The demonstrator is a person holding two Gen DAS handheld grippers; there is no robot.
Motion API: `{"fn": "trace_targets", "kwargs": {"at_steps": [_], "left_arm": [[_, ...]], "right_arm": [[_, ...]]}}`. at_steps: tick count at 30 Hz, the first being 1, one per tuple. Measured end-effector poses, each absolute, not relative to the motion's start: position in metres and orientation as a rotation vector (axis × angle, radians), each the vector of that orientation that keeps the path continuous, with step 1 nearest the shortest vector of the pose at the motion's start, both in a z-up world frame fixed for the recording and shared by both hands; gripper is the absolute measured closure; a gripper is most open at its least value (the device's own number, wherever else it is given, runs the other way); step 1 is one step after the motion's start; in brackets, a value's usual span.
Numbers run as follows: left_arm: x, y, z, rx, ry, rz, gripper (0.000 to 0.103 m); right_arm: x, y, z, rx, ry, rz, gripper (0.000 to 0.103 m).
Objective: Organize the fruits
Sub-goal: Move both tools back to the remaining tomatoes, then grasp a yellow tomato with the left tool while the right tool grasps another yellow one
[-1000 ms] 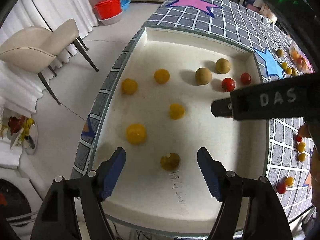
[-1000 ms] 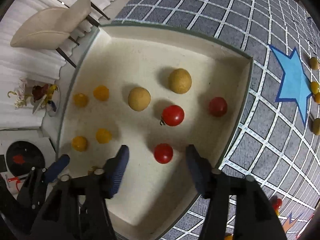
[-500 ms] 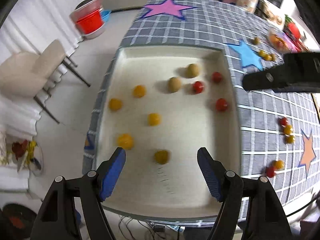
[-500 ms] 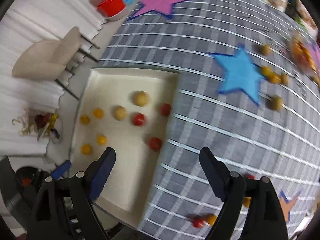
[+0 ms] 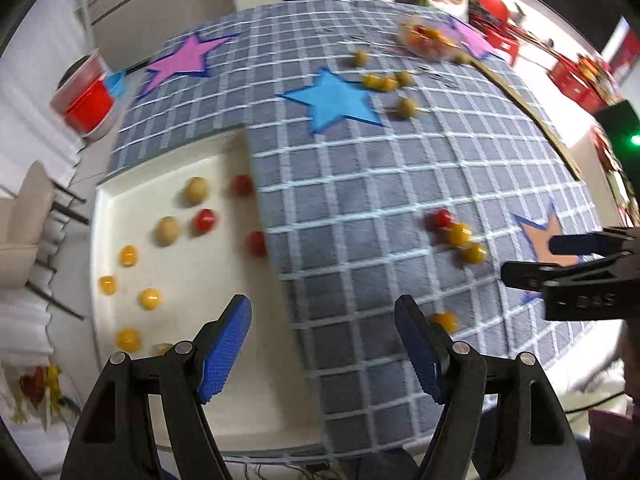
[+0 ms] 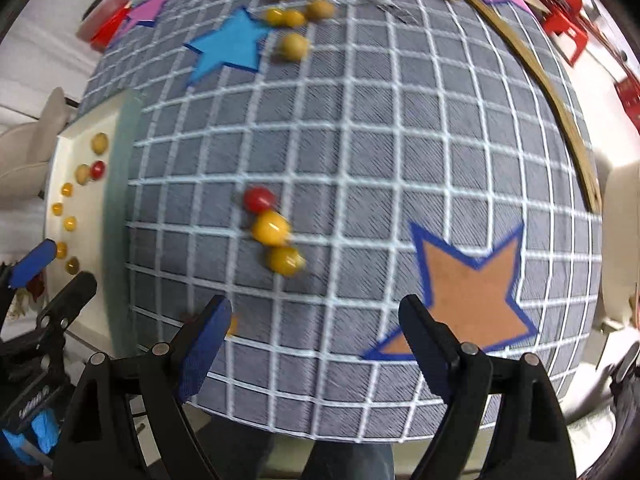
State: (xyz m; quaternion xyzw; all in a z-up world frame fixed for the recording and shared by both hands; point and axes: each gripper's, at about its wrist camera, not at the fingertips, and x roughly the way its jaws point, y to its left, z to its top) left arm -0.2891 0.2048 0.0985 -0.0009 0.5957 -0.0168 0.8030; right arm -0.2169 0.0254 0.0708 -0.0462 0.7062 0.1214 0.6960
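Observation:
A white tray (image 5: 192, 392) at the table's left holds red, yellow and tan small fruits, among them a red tomato (image 5: 205, 220). It also shows in the right wrist view (image 6: 82, 304). On the grey grid cloth lie a red tomato (image 6: 258, 199) and two yellow ones (image 6: 271, 227) in a row. A yellow fruit (image 5: 445, 321) lies by my left gripper's right finger. My left gripper (image 5: 323, 354) is open and empty above the tray's right edge. My right gripper (image 6: 316, 346) is open and empty above the cloth near the front edge.
More yellow and tan fruits (image 6: 294, 18) lie by a blue star (image 6: 228, 46) at the back. A clear bag of fruit (image 5: 428, 36) sits far back. An orange star (image 6: 468, 296) is on the cloth. A beige chair (image 5: 24, 220) stands left of the table.
Both grippers have pulled back and swung right, away from the tray and over the cloth. The right gripper has left the tray and is now over the cloth near the loose tomatoes.

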Motion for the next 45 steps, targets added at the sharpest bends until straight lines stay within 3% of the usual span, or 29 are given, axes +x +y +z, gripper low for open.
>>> {"fn": "trace_targets", "kwargs": {"at_steps": [19, 26, 33, 39, 44, 45], "left_arm": [[-0.328, 0.152, 0.053, -0.161, 1.278, 0.16, 0.028], [-0.332, 0.134, 0.031, -0.114, 1.25, 0.136, 0.028], [-0.33, 0.135, 0.022, -0.105, 1.22, 0.114, 0.028], [-0.327, 0.133, 0.022, -0.076, 1.192, 0.085, 0.032], [-0.321, 0.126, 0.025, -0.063, 1.179, 0.054, 0.055], [-0.32, 0.125, 0.025, -0.064, 1.179, 0.046, 0.059]], "right_arm": [[-0.215, 0.04, 0.045, -0.269, 1.431, 0.588, 0.024], [-0.22, 0.019, 0.04, -0.199, 1.387, 0.589, 0.029], [-0.223, 0.029, 0.03, -0.193, 1.373, 0.591, 0.042], [-0.227, 0.042, 0.029, -0.228, 1.346, 0.606, 0.044], [-0.225, 0.048, 0.029, -0.255, 1.34, 0.614, 0.069], [-0.224, 0.047, 0.029, -0.255, 1.342, 0.618, 0.079]]}}
